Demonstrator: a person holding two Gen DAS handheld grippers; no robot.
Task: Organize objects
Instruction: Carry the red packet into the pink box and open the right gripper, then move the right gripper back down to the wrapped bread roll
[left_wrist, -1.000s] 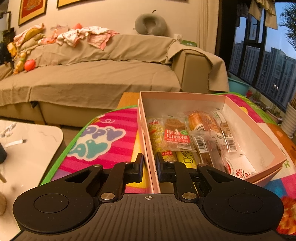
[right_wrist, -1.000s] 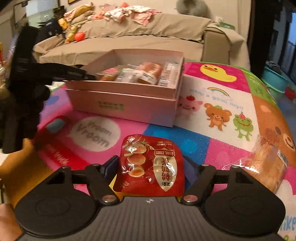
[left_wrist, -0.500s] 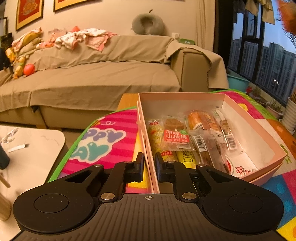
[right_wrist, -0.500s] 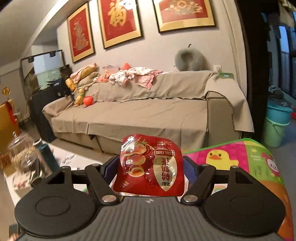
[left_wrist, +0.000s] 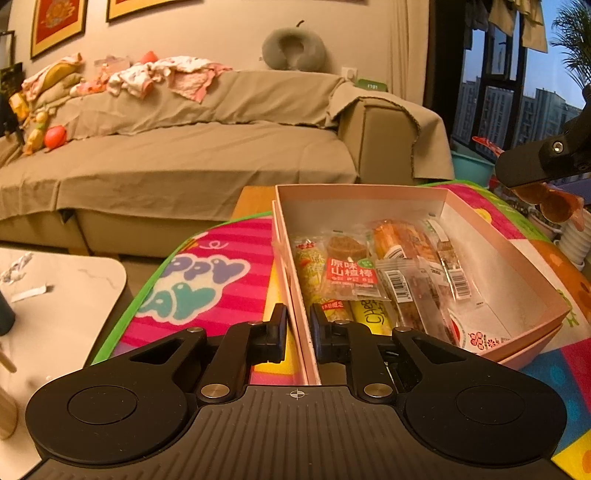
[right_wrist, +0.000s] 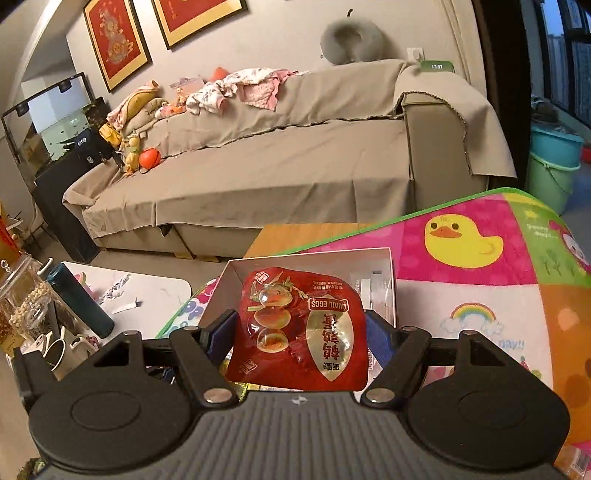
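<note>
A pink cardboard box (left_wrist: 524, 280) stands on the colourful play mat and holds several snack packets (left_wrist: 351, 273). My left gripper (left_wrist: 297, 325) is shut on the box's near left wall. My right gripper (right_wrist: 301, 328) is shut on a red quail-egg packet (right_wrist: 299, 332) and holds it above the box (right_wrist: 391, 266). In the left wrist view the right gripper's finger and the packet (left_wrist: 550, 203) hang at the far right, above the box's right side.
A beige sofa (left_wrist: 184, 155) with clothes and toys stands behind the mat. A white low table (right_wrist: 155, 291) with a jar, a dark bottle and cups is at the left. Teal buckets (right_wrist: 554, 162) stand at the right by the window.
My right gripper lifted the red packet off the mat, swung up and came over the box. My left gripper kept its hold on the box wall.
</note>
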